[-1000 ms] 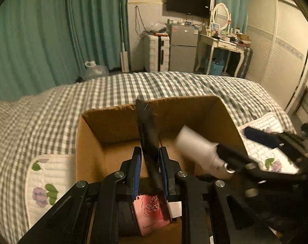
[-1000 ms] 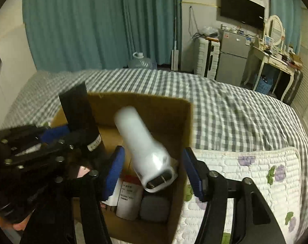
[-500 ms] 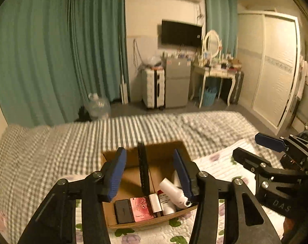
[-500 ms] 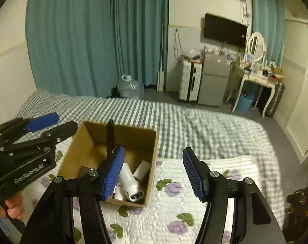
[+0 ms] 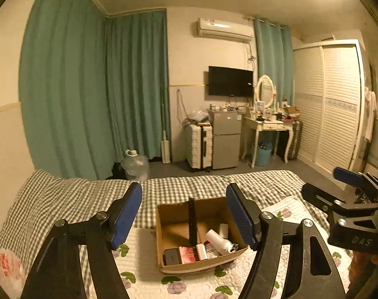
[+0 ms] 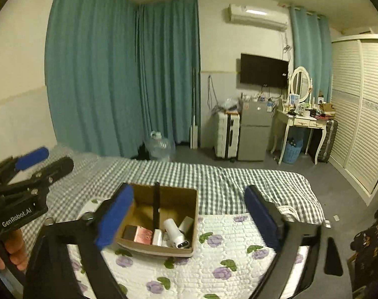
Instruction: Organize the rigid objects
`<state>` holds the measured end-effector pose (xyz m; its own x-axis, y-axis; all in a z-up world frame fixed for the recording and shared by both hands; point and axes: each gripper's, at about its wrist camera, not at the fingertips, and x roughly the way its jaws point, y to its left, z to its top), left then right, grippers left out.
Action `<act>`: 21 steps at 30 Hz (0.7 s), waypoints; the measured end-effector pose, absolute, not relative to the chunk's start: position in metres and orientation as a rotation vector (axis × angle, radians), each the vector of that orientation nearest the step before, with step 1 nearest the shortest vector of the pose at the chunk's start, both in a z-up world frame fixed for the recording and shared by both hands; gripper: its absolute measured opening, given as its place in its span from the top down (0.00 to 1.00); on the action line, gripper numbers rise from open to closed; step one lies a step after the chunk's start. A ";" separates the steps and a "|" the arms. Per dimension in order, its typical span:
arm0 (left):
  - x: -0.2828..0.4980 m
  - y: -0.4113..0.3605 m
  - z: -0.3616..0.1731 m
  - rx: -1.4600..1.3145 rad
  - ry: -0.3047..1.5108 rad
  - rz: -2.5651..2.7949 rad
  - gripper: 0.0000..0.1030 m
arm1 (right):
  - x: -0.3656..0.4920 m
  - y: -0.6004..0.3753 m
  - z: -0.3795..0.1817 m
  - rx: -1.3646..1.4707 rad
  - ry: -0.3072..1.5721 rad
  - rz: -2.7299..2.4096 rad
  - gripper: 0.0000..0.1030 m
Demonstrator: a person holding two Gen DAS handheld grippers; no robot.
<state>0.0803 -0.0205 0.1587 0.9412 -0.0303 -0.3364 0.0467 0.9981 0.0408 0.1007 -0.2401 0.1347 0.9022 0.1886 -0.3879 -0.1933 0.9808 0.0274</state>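
Observation:
A brown cardboard box point(image 5: 164, 261) point(image 6: 192, 229) sits on the bed. Inside stand a tall black flat object point(image 5: 192, 221) point(image 6: 156, 205), a white cylinder point(image 5: 219, 239) point(image 6: 175, 233), a pink packet point(image 5: 188, 254) point(image 6: 143, 234), a black case point(image 5: 172, 256) and small white items. My left gripper point(image 5: 184, 218) is open and empty, raised well back from the box. My right gripper point(image 6: 189, 220) is open and empty, also held high and back. Each gripper shows in the other's view, the right point(image 5: 348, 196) and the left point(image 6: 32, 167).
The bed has a grey checked sheet point(image 5: 71, 199) and a white floral quilt point(image 6: 226, 261). A plastic bag point(image 5: 7, 269) lies at the bed's left edge. Beyond the bed stand a suitcase point(image 5: 199, 145), a small fridge point(image 5: 226, 140), a dressing table point(image 5: 268, 129) and a wardrobe point(image 5: 331, 114).
Both grippers let go of their objects in the box, opened, and pulled up and back. The black object and the white cylinder now rest in the box.

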 end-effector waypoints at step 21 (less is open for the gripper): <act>0.062 0.004 0.020 0.002 0.434 0.101 0.28 | 0.097 -0.216 -0.020 0.012 0.494 0.140 0.00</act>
